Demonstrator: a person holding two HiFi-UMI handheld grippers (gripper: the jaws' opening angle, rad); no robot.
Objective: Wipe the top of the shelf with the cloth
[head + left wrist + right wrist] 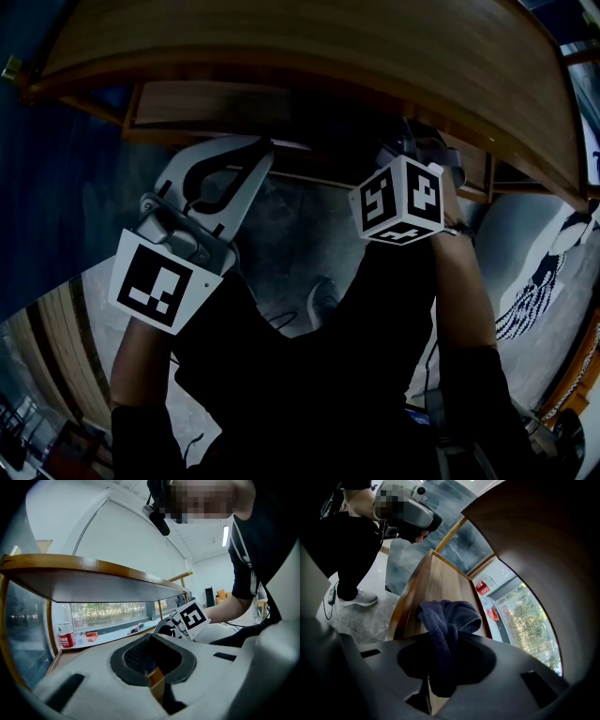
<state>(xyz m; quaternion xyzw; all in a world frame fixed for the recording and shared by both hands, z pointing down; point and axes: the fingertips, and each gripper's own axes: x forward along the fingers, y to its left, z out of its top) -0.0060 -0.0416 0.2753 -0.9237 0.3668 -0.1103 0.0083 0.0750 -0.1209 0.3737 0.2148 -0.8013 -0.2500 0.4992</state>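
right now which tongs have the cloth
The right tongs: the dark blue cloth is pinched between their jaws, while the left tongs hold nothing.

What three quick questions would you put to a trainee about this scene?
1. True or false: the left tool is gripping the cloth.
2. What colour is the cloth? A white, B dark blue, C red.
3. Fill the gap: the bottle standing under the shelf's top board has a ___ label.

Key
1. False: the right tool is shut on the cloth, and the left one is shut with nothing in it.
2. B.
3. Red.
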